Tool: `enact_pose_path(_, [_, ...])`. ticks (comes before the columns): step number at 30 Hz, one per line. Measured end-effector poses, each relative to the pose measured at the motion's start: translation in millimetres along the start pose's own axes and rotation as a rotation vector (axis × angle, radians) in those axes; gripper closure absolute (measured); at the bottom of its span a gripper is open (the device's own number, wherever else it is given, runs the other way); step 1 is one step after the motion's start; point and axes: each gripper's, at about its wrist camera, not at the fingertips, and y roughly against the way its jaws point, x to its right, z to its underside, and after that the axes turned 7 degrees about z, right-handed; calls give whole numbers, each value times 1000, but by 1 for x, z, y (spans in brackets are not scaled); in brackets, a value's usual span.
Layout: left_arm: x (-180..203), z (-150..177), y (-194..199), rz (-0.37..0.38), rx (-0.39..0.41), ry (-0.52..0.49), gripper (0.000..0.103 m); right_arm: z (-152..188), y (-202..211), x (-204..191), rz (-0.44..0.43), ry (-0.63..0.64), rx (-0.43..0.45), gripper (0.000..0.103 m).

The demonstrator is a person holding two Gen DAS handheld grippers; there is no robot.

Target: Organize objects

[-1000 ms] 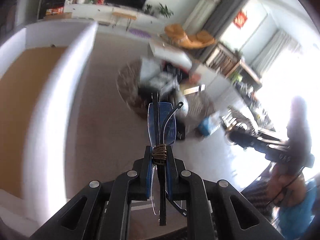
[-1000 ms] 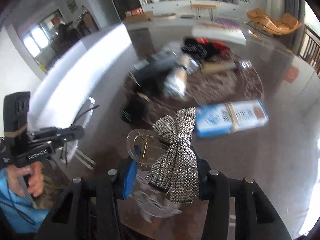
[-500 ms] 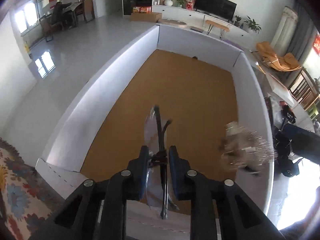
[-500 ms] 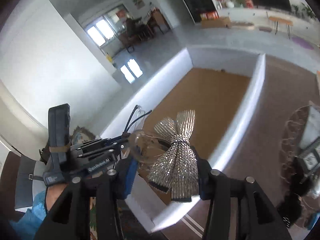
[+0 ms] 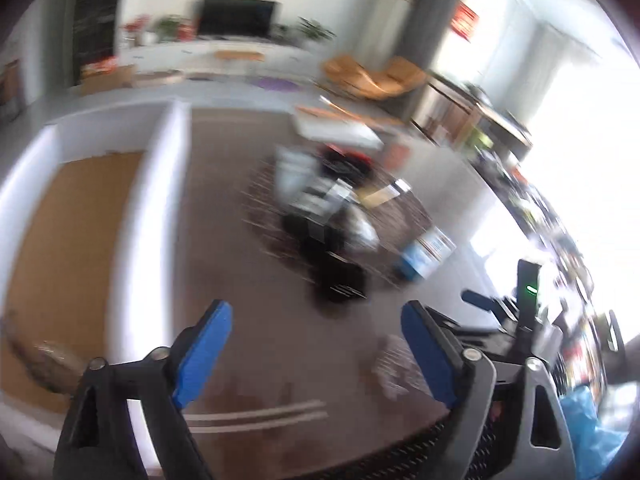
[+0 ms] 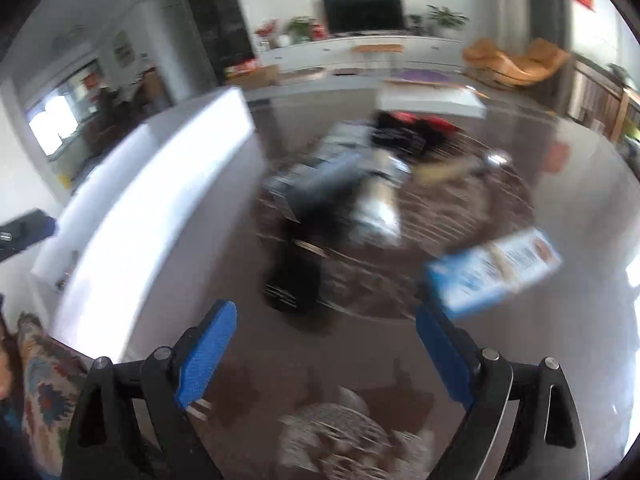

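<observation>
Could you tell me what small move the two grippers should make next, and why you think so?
Probably reach the right gripper toward the blue box at the rug's edge. Both it and the left gripper stand open with nothing between the pads, having just been opening, and the pile on the rug remains unsorted beside the white-walled bin. The blue box lies apart and nearest.

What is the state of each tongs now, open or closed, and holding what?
Left tongs: open, jaws have just been opening, nothing between them.
Right tongs: open, jaws have just been opening, nothing between them.
</observation>
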Motion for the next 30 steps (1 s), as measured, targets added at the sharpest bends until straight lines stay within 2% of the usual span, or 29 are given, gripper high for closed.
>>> enact_pose_path(1, [14,5,-22,20,-47,-15,15,12,-5,20,71,-12,-32,11])
enact_pose_path(3, [29,20,-71,27,-124,-27,15,29,-18,51,136,-43,-84,11])
enact_pose_path(5, [32,28,-112,-41,-172,-27,15,38,-27,72,151,-86,-113,9])
enact_pose_path(7, [33,32,-143,-91,-189,-9,15,34,-29,78,162,-105,-98,7])
enact_pose_path(8, [33,33,-150,-117,-171,-8,15,31,-30,81,166,-108,-95,6])
enact_pose_path(9, [36,32,-154,-157,-130,-34,15,26,-36,79,169,-109,-95,2])
enact_pose_path(13, [47,18,-180,-258,-118,-40,11,1,-56,91,179,-119,-81,0])
enact_pose_path(14, [48,13,-184,-286,-116,-40,9,-3,-62,96,180,-119,-76,0])
enact_pose_path(15, [49,9,-191,-303,-114,-40,2,-12,-73,97,180,-117,-72,0])
enact_pose_path(18, [39,-6,-216,-325,-77,-5,0,-26,-84,100,174,-108,-45,0])
enact_pose_path(20, [37,-16,-225,-345,-48,14,0,-33,-90,103,162,-89,-9,0])
enact_pose_path(24, [19,-35,-232,-392,-24,80,0,-41,-97,106,146,-71,-7,0])
enact_pose_path(30, [7,-50,-239,-380,-4,64,0,-41,-96,106,144,-68,-7,0])
